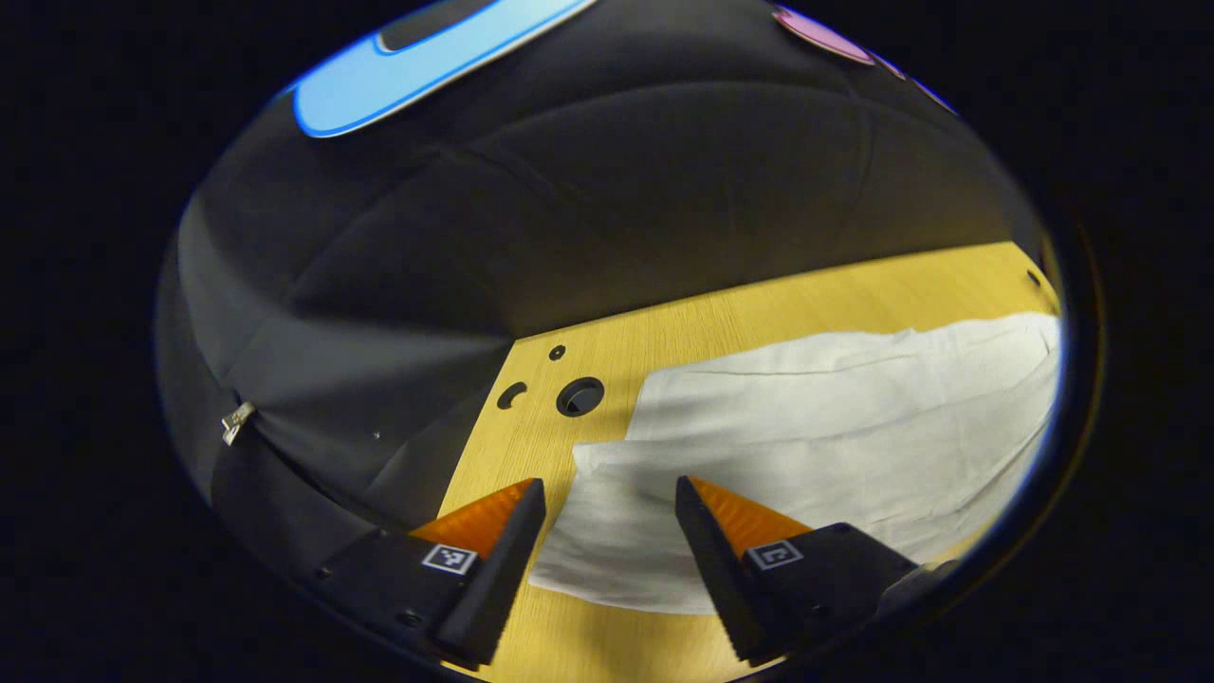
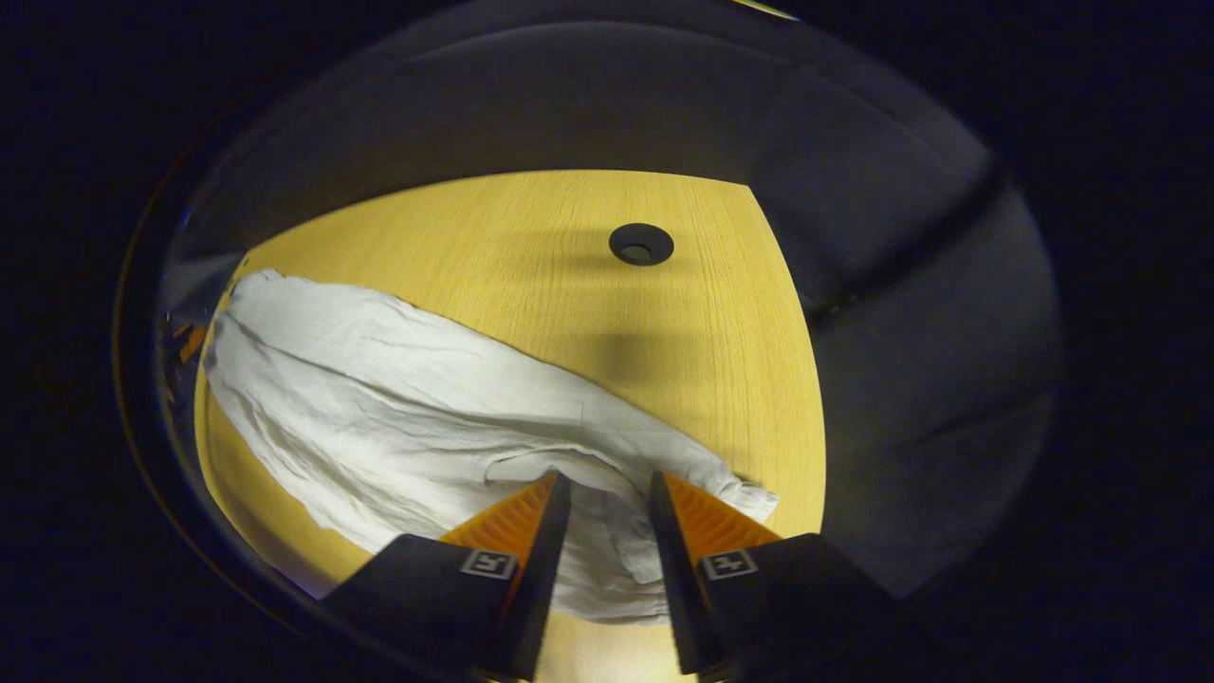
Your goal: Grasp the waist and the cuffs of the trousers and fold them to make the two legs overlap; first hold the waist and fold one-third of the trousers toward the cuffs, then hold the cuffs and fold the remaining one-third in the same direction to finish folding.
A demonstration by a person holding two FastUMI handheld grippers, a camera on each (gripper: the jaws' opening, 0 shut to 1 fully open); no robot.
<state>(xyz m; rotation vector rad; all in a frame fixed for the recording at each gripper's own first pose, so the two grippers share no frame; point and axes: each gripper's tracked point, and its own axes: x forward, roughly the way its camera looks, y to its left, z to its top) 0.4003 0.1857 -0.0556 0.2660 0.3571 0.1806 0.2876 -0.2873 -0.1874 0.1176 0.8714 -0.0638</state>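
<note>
Both jaws stand apart: the left gripper (image 1: 610,493) wide over one end of the white trousers (image 1: 816,446), the right gripper (image 2: 610,489) narrower over the gathered end at 6 o'clock. The trousers lie flat on the wooden table (image 2: 569,275), its round hole (image 2: 641,244) at 12 o'clock.

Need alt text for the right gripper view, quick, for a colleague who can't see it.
White trousers lie crumpled across a wooden table, and the right gripper hovers open over their gathered end. A round hole sits in the tabletop beyond.
</note>
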